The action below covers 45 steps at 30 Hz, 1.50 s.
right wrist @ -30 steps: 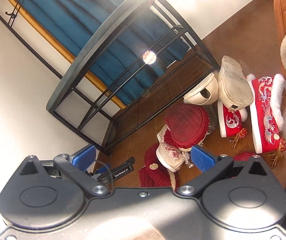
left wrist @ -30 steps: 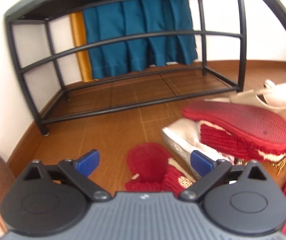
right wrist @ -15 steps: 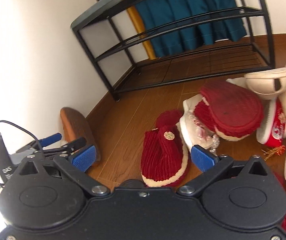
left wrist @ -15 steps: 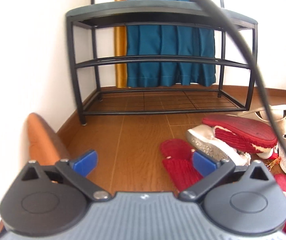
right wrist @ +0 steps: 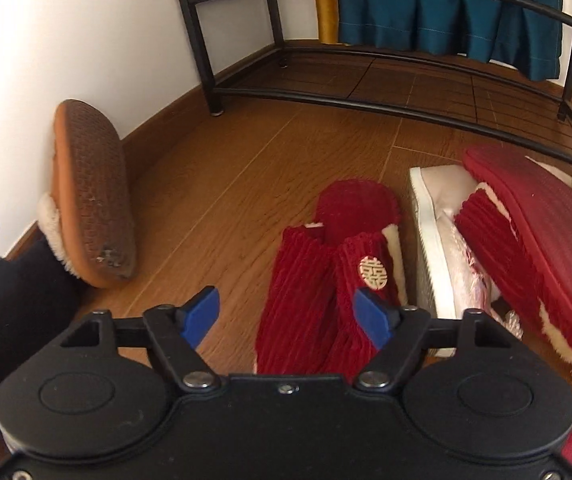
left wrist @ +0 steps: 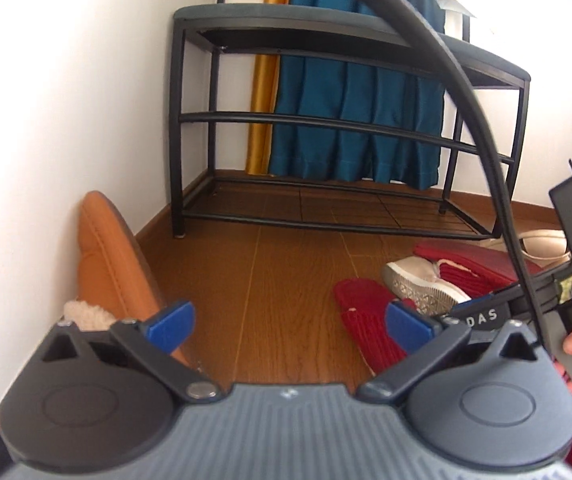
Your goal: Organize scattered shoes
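Both tools are hovering low over the floor (right wrist: 214, 184) with nothing in them: the right gripper (right wrist: 286, 316) is standing wide above the red corduroy slipper (right wrist: 326, 280), and the left gripper (left wrist: 288, 326) is likewise spread wide, nearer the wall. The tan slipper (right wrist: 94, 196) is leaning sole-out against the skirting at the floor's left edge. Further right, a white shoe (right wrist: 442, 240) is lying under an upturned red slipper (right wrist: 526, 240), the two touching (more footwear is trailing off to the right, partly cut off). Beyond, the shoe rack (left wrist: 326, 216) is showing no shoes on its visible tiers. Judgement: sorting is barely beginning; every visible shoe is awaiting placement.
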Available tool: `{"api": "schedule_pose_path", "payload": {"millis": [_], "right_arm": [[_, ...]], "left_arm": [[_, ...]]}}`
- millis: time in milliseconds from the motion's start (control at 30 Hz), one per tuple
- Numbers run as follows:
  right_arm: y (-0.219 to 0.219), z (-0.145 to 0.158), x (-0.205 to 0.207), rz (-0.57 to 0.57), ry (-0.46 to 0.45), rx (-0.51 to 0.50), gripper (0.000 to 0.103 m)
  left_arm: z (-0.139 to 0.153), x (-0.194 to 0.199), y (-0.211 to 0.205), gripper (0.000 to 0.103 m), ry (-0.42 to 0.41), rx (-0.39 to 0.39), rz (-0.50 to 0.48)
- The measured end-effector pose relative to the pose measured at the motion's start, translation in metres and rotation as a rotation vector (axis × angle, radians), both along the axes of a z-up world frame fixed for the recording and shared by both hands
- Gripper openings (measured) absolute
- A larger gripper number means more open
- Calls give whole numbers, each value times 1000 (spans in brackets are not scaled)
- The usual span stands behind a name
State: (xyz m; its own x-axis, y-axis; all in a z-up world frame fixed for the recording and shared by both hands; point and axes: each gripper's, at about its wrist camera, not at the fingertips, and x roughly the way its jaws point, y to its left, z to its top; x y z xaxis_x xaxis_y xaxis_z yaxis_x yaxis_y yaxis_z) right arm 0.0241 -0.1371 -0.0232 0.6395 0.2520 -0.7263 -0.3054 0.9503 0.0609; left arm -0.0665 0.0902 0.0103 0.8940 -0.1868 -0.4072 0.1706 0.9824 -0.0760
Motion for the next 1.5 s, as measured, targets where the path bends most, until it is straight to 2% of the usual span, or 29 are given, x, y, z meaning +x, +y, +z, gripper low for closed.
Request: {"api": "schedule_pose_path", "payload": {"millis": [200, 267, 333, 400, 533, 733, 967, 1000, 1067, 1100, 1133, 1167, 1233, 1333, 1500], "right_arm": [[15, -23, 28, -11, 33, -126, 79], [18, -33, 35, -6, 61, -162, 71], [21, -42, 41, 1, 83, -207, 33], [23, -47, 42, -6, 77, -265, 18], [17, -45, 34, -28, 82, -257, 13], [9, -40, 21, -39, 123, -269, 12], [-5, -40, 9, -112, 153, -205, 13], [-8, -36, 4, -117, 137, -179, 17], [-17, -21, -10, -122, 70, -96, 42], [-22, -14, -18, -124, 37, -55, 64], [-26, -6, -25, -126, 4, -13, 73], [-30, 1, -33, -128, -29, 28, 76], [-39, 21, -57, -153, -118, 84, 96], [-57, 49, -100, -211, -264, 152, 103], [-104, 88, -172, -352, -473, 289, 103]], "left_arm": [[-11, 5, 8, 102, 36, -39, 11], [-14, 6, 9, 102, 41, -37, 14], [-15, 8, 9, 102, 47, -42, 15], [-16, 7, 10, 102, 50, -49, 17], [-17, 7, 11, 102, 52, -53, 25], [-18, 6, 11, 102, 54, -55, 20], [-20, 3, 8, 102, 45, -46, 11], [-20, 3, 7, 102, 44, -45, 10], [-20, 2, 6, 102, 42, -41, 8], [-20, 1, 6, 102, 42, -42, 8], [-20, 1, 5, 102, 41, -42, 8], [-20, 2, 4, 102, 47, -45, 9], [-20, 4, 0, 102, 65, -55, 4], [-16, 6, -11, 102, 73, -62, -21], [-2, 5, -58, 102, 15, -4, -105]]}}
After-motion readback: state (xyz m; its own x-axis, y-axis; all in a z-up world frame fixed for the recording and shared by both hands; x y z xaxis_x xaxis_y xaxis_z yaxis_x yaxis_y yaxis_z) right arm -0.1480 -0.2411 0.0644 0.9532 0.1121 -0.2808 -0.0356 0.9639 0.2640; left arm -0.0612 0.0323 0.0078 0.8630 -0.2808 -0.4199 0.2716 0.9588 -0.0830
